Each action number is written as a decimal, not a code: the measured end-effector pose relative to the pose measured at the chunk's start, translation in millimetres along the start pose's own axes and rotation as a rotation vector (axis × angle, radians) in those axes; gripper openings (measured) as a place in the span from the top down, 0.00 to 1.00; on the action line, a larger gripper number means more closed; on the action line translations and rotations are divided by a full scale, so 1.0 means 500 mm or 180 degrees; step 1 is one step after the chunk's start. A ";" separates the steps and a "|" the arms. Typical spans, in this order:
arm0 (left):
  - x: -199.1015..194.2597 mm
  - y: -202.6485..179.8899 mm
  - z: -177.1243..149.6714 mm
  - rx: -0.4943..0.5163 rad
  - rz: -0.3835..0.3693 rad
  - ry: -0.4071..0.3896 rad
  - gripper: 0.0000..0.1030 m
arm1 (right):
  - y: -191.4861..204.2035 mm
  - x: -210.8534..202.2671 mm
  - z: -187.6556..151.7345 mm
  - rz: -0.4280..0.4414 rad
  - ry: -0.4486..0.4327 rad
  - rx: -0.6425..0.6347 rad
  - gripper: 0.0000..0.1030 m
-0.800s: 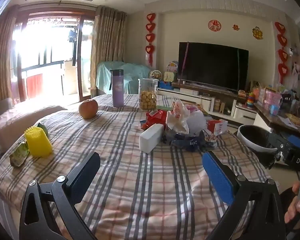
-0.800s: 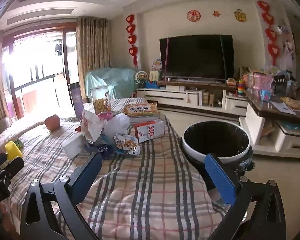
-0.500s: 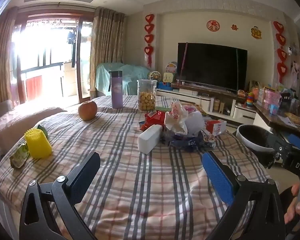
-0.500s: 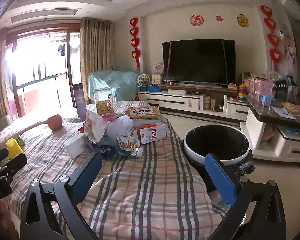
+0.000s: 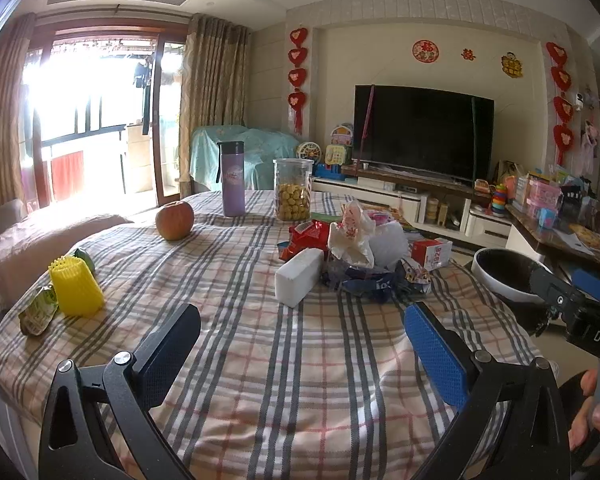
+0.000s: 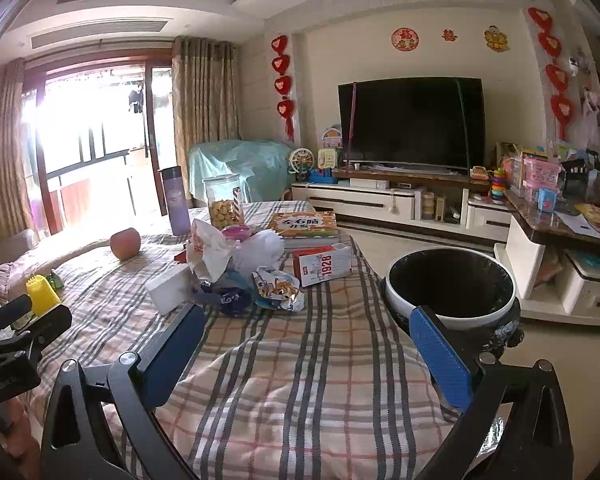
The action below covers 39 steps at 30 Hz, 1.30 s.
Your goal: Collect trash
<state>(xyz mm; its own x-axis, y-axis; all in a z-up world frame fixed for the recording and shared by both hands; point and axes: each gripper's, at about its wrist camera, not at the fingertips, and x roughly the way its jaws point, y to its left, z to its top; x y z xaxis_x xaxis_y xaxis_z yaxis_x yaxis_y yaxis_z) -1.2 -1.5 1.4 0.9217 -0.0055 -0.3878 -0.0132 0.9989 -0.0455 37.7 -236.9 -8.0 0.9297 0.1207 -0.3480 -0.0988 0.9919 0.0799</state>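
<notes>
Left gripper (image 5: pixel 302 342) and right gripper (image 6: pixel 308 344) spread wide, holding nothing, above plaid table (image 5: pixel 260 360). Trash pile (image 5: pixel 360 252) heaped toward far right edge; bin (image 6: pixel 450 286) just beyond right edge.

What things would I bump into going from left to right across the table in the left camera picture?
Green packet → yellow cup → apple → purple bottle → cookie jar → trash pile → red and white box → trash bin, just off the table's right edge.
</notes>
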 end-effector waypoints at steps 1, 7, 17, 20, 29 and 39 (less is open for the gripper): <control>0.000 0.000 0.000 0.0002 -0.0002 0.0000 0.01 | 0.000 0.001 0.000 0.0005 0.0002 0.0003 0.00; -0.005 -0.001 0.001 0.0005 0.0010 -0.0009 0.01 | 0.001 0.001 -0.001 0.0066 0.0018 0.0031 0.00; -0.012 -0.002 0.005 0.0019 -0.0013 -0.0016 0.01 | -0.001 -0.001 -0.002 0.0101 0.0004 0.0056 0.00; -0.012 -0.003 0.006 0.0015 -0.0015 -0.0006 0.01 | -0.001 -0.001 -0.002 0.0102 0.0007 0.0055 0.00; -0.005 -0.003 0.004 0.0008 -0.0015 0.0003 0.01 | 0.000 0.000 -0.003 0.0118 0.0018 0.0055 0.00; -0.004 -0.002 0.003 0.0006 -0.0019 0.0004 0.01 | 0.002 0.001 -0.003 0.0139 0.0030 0.0058 0.00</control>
<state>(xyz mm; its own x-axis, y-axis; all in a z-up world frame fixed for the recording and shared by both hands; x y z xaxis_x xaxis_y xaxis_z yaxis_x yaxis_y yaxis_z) -2.4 -2.3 3.7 0.9213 -0.0115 -0.3888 -0.0070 0.9989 -0.0461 37.7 -235.6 -9.3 0.9212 0.1642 -0.3526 -0.1326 0.9848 0.1122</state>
